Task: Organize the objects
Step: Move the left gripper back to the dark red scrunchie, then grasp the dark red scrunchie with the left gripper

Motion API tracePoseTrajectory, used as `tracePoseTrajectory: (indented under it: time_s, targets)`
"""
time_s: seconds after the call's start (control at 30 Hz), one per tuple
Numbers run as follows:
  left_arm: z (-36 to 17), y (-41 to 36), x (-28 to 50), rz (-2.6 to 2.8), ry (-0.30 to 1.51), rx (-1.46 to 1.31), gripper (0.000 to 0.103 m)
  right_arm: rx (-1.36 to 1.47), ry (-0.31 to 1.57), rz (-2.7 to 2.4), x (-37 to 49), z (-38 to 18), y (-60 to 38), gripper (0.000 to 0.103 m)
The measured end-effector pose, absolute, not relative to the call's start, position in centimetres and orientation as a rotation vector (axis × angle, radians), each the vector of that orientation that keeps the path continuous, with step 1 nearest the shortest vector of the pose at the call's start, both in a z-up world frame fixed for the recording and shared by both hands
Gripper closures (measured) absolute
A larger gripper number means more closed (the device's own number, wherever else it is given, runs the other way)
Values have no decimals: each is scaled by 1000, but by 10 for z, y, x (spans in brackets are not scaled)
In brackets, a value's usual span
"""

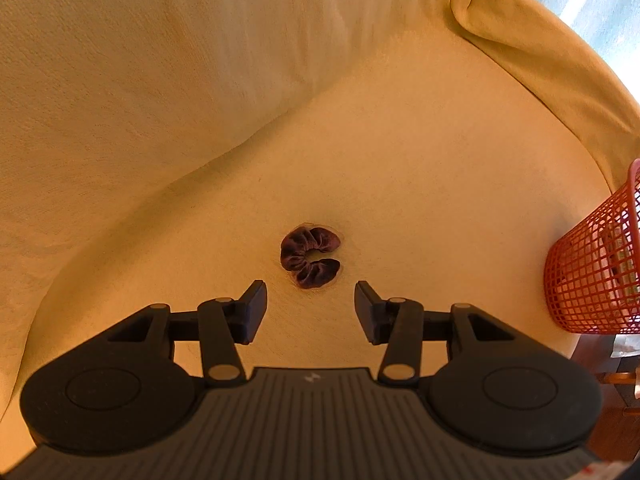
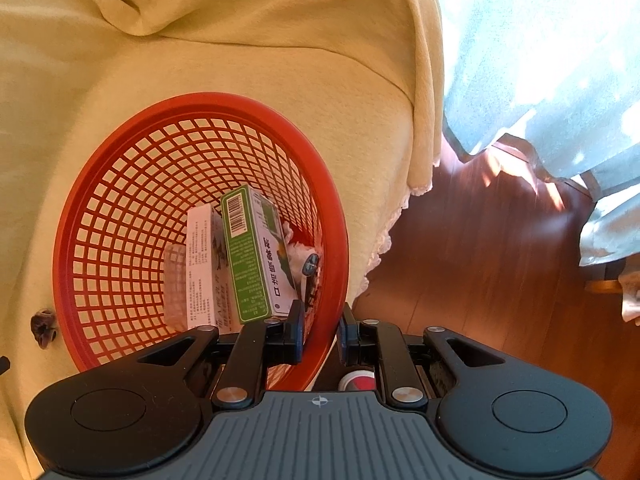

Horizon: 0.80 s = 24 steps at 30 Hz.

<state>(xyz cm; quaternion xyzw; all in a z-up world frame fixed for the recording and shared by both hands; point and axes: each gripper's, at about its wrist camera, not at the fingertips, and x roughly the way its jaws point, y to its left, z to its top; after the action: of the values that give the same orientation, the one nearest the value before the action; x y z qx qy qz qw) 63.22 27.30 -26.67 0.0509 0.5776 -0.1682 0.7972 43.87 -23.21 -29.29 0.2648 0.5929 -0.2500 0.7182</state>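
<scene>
Left gripper (image 1: 311,307), nearest the lens, with jaws spread wide and nothing between them, poised over the yellow-covered seat (image 1: 420,168). Just beyond its fingertips, centred on the gap, lies a dark maroon velvet scrunchie (image 1: 309,256), ruffled and curled into a C whose opening faces right; its long axis runs roughly away from the camera. Farther right stands the red mesh basket (image 1: 592,268). Right gripper (image 2: 319,330) straddles the basket's near rim (image 2: 324,344), jaws narrowly apart either side; whether they pinch it cannot be told. Inside stand a green box (image 2: 250,256) and a white box (image 2: 202,264), both tilted.
</scene>
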Motion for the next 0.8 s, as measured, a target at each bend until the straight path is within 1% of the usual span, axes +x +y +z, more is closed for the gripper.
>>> tracePoseTrajectory:
  time_s: [0.7,0.8]
  targets:
    - [-316,260,665,-401,1271,129,60,549,1318,-585,448,-287,-223,90]
    - [-324,258,669,-407,1276,131,59,548,1318,-584,449,-287,-222,90]
